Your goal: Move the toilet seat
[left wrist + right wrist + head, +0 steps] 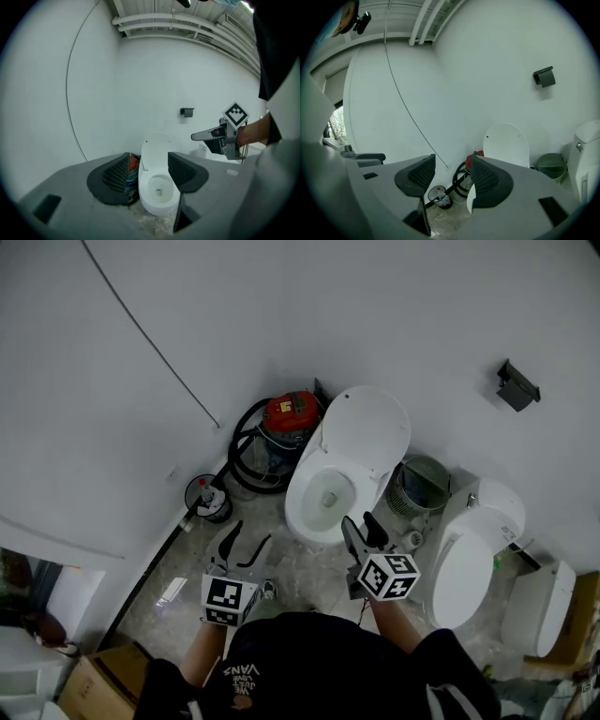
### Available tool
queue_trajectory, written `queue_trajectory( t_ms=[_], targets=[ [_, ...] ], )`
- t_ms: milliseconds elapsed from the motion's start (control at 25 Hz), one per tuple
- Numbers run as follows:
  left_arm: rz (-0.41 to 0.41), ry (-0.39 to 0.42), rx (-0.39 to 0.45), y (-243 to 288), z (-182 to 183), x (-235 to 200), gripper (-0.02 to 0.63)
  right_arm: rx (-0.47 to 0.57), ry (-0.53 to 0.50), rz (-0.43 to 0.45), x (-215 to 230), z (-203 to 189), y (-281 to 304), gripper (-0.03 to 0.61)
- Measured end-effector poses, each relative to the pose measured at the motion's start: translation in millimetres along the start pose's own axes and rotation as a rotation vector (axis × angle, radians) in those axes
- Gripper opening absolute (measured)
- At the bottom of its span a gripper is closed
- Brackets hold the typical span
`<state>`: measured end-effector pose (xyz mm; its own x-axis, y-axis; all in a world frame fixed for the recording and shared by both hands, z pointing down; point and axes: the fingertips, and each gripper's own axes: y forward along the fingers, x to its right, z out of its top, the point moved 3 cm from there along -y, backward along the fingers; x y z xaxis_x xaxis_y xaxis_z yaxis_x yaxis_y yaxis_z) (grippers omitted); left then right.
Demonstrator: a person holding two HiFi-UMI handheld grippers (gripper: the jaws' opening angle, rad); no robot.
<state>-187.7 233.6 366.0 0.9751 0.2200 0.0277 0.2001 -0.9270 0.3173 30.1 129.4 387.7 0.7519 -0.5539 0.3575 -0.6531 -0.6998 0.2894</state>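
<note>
A white toilet [323, 498] stands against the wall with its lid [364, 432] raised and the bowl uncovered. My left gripper [247, 540] hovers over the floor to the left of the bowl, open and empty. My right gripper [359, 521] hangs by the bowl's front right rim, open, with no contact that I can see. In the left gripper view the bowl [157, 190] and raised lid [157, 150] show between the open jaws, well ahead, with the right gripper [206, 136] off to the right. The right gripper view shows the lid [506, 143] beyond its right jaw.
A red vacuum [291, 413] with a black hose sits left of the toilet. A small bin [208, 498] holds a bottle by the wall. A green bin [422, 486] and a second, closed toilet [473, 559] stand to the right. A black holder [517, 385] hangs on the wall.
</note>
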Motion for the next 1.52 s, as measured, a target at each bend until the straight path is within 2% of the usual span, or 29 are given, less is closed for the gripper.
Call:
queue_trajectory(
  t_ms=[400, 640, 800, 1000, 1520],
  targets=[
    [-0.205, 0.079, -0.025, 48, 0, -55, 0.247, 0.074, 0.09, -0.209, -8, -11, 18, 0.218],
    [-0.287, 0.131, -0.026, 75, -18, -61, 0.231, 0.094, 0.13, -0.319, -3, -32, 4, 0.216],
    [-0.345, 0.125, -0.058, 90, -37, -55, 0.222, 0.079, 0.159, -0.391, 5, -51, -8, 0.215],
    [-0.407, 0.138, -0.145, 113, -73, -43, 0.239, 0.055, 0.202, -0.427, 27, -78, -8, 0.215],
    [-0.429, 0.032, -0.367, 189, -159, -27, 0.249, -0.16, 0.279, -0.458, 105, -151, 35, 0.216]
  ],
)
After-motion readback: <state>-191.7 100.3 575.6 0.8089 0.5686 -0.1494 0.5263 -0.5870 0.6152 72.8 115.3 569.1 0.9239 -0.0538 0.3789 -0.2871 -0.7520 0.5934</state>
